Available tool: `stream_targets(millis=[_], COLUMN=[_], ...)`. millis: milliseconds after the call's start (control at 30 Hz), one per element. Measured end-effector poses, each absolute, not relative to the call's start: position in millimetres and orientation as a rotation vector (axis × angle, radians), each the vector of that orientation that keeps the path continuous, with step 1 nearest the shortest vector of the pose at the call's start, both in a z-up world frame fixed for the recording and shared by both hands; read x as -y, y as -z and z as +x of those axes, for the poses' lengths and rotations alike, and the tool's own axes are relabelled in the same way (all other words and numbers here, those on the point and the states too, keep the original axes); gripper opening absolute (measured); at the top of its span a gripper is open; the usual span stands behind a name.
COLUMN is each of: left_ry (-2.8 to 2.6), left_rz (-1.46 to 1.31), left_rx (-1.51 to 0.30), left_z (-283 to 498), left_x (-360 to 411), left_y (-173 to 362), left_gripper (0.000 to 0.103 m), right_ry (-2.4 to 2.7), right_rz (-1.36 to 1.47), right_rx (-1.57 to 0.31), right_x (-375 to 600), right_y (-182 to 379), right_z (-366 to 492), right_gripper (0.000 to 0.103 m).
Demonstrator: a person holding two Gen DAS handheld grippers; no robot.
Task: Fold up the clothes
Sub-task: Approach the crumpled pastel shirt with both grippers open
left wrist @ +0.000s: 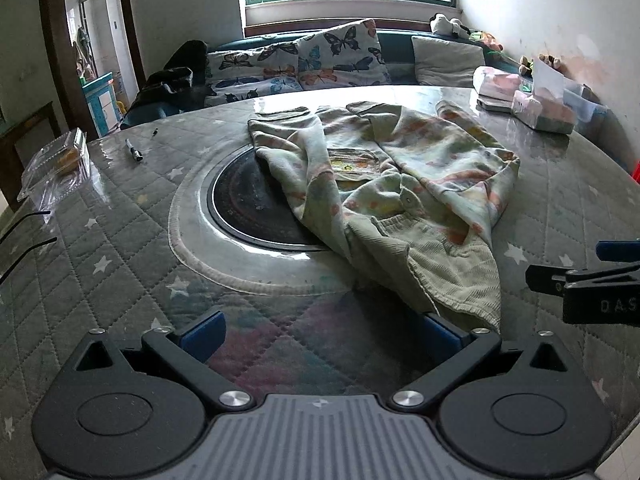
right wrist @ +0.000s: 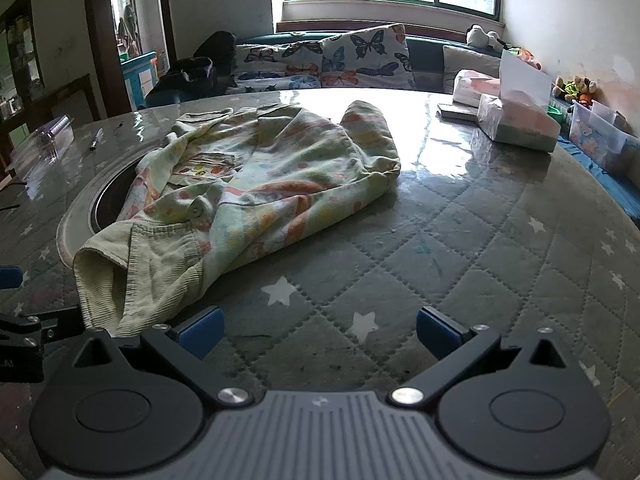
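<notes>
A pale green child's jacket point(left wrist: 404, 184) with orange and pastel prints lies crumpled on the round quilted table point(left wrist: 120, 240), partly over a dark round inset point(left wrist: 248, 204). Its ribbed hem reaches toward me. My left gripper point(left wrist: 320, 336) is open just short of that hem, its right finger beside the cloth. In the right wrist view the jacket point(right wrist: 248, 188) lies ahead and left, its ribbed hem point(right wrist: 132, 280) close to the left finger of my right gripper point(right wrist: 320, 330), which is open and holds nothing. The right gripper point(left wrist: 600, 280) also shows at the left wrist view's right edge.
A pen point(left wrist: 134, 150) and a clear plastic box point(left wrist: 60, 160) lie at the far left. Tissue packs point(right wrist: 516, 120) and a flat dark item point(right wrist: 456, 112) sit at the far right. A sofa with butterfly cushions point(left wrist: 340, 56) stands behind the table.
</notes>
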State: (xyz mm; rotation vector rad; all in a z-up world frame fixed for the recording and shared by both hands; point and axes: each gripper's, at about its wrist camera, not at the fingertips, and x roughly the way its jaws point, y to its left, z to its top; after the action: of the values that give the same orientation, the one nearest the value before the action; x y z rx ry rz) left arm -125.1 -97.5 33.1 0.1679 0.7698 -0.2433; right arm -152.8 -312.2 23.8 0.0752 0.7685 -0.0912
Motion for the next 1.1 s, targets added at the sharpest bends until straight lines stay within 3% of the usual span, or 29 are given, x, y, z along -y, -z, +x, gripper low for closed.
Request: stream_targets(millis=[1100], left_ry=[0.254], left_rz=[0.198], left_rx=[-0.776], left_z=[-122.5], left_x=[105.6], left_y=[-37.7], left_gripper=[0.103], right_ry=[0.048], right_rz=[0.069], right_rx=[-0.762], right_x=[303.4], right_y=[-28.5], right_z=[-147.0], right_gripper=[0.103])
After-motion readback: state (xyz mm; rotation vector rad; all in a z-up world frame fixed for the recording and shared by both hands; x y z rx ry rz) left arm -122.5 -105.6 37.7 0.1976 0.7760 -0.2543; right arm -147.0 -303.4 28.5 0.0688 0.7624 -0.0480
